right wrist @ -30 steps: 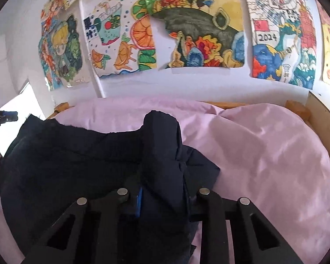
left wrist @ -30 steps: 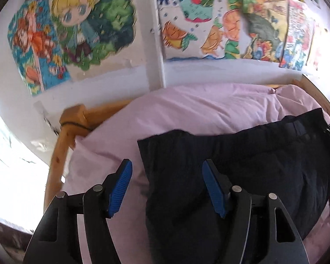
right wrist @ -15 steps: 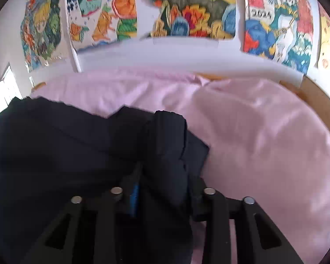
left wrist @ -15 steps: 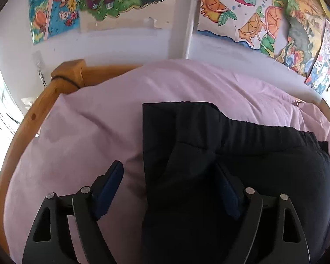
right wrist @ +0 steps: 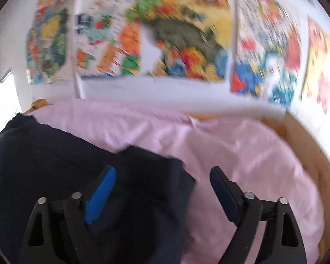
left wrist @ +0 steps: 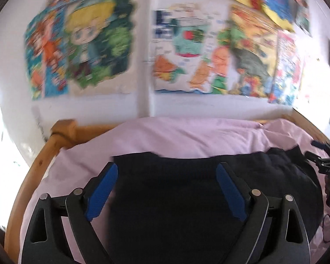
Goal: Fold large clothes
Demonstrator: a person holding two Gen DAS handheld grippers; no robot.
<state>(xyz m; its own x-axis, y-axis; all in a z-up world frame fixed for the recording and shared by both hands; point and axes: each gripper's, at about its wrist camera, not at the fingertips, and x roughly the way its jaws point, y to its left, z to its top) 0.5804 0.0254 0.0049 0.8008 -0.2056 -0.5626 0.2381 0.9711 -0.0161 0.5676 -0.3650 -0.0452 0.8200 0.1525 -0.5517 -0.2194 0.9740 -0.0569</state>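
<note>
Two tongs, left [left wrist: 166, 190] and right [right wrist: 162, 194], are hovering wide open over a dark garment [left wrist: 187, 198] lying on the pink bed [right wrist: 242, 154].

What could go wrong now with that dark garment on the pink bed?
Both grippers, left and right, are open, so nothing holds the garment. Its bunched right end may spring open and undo the fold. The pink sheet is soft and rumpled; a low regrasp might pinch it with the cloth. The views are blurred, so aim could be off.
</note>
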